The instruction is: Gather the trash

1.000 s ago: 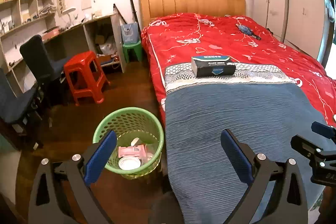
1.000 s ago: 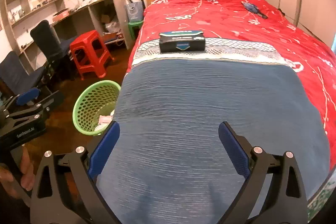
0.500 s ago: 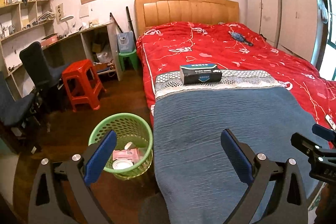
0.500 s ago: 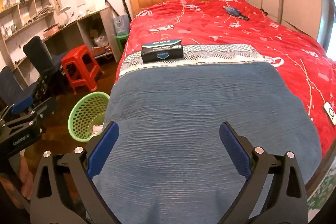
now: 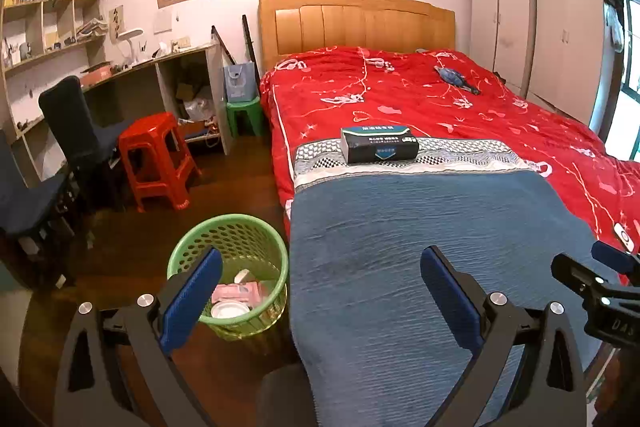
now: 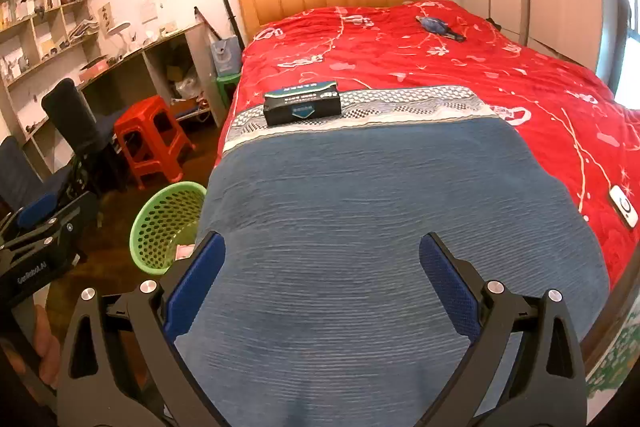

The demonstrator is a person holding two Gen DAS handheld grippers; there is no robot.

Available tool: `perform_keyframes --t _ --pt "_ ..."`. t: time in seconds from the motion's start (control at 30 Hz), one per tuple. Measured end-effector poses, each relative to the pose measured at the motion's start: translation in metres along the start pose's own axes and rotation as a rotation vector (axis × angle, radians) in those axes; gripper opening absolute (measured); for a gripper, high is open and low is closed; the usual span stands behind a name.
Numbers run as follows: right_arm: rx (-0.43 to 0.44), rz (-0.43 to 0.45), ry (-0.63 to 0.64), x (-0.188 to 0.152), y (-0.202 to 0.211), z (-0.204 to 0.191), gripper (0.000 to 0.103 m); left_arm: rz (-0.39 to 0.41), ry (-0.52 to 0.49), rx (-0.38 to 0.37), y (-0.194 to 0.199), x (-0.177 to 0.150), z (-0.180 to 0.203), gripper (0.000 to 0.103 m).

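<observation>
- We hold both grippers at the near foot of the bed; left gripper has its jaws spread wide with nothing between them; right gripper likewise released and carrying nothing
- Green basket stands on the dark wood floor just beside the bed's left edge, near us; in the left wrist view its bottom shows a pink packet and a white round lid-like piece, so some trash is already in
- Blue blanket covers the near half of the bed and looks bare; we see no loose scrap on it
- Dark tissue box sits on the patterned band at the blanket's far edge, left of centre; whether it counts as trash we cannot tell
- Further off on the red quilt, far right, lies a small blue-grey item; too small to identify
- A white flat device lies on the quilt at the right edge; likely not trash
- Step in hand, as we judge: scanning for the next piece, or nearly finished; both hands free
- Next move calls for picking a target; if it is the far blue-grey item, we need a long reach over the bed with the right gripper, then a carry back left to the basket
- Red stool and chairs stand well apart to the left, out of the way
</observation>
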State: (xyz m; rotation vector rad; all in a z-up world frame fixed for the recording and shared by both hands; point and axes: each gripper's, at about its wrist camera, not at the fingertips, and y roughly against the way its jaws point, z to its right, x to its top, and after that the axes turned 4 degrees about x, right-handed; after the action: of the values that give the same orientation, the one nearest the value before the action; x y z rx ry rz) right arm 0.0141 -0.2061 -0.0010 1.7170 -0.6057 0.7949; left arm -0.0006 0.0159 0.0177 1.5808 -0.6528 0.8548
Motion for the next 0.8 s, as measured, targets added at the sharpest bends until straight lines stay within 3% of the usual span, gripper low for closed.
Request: perform_keyframes --t 0.8 --pt "-0.024 0.004 0.038 -0.0023 0.0028 -0.0062 0.097 -0.025 0.023 -0.011 -0.0057 -0.0049 0.001 0.096"
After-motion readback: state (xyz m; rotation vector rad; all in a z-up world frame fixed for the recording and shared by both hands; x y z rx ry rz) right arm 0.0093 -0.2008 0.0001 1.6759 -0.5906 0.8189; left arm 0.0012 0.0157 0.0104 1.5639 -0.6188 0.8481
